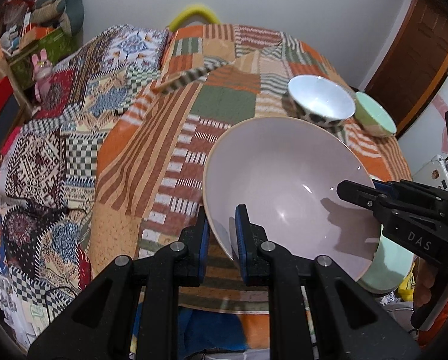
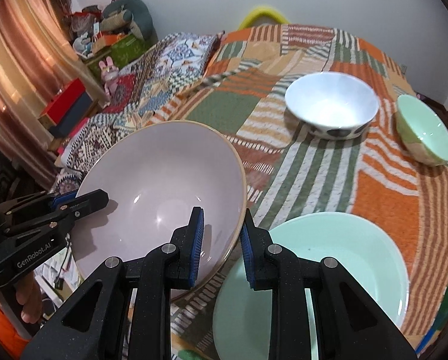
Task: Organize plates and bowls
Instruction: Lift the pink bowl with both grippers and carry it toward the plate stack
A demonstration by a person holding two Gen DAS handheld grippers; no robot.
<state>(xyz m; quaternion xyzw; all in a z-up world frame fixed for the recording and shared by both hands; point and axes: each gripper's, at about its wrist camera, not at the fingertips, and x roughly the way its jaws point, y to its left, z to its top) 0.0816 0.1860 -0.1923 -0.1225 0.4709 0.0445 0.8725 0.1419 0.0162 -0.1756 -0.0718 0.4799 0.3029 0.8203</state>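
A large pink bowl [image 1: 287, 180] [image 2: 161, 186] is held tilted above the patchwork-covered table. My left gripper [image 1: 222, 234] is shut on its left rim, one pad inside and one outside. My right gripper [image 2: 221, 240] straddles its right rim, with the rim between the blue pads; it shows from the side in the left wrist view [image 1: 362, 195]. A mint green plate [image 2: 338, 258] lies on the table just right of the bowl. A white bowl with dark spots [image 2: 332, 105] [image 1: 321, 102] and a small green bowl [image 2: 423, 129] [image 1: 374, 117] sit farther back.
The table wears an orange, green and striped patchwork cloth [image 2: 314, 174]. A bed with patterned quilts [image 1: 59, 126] lies to the left. Boxes, toys and a curtain [image 2: 22, 60] stand at far left. A brown door [image 1: 419, 51] is at the right.
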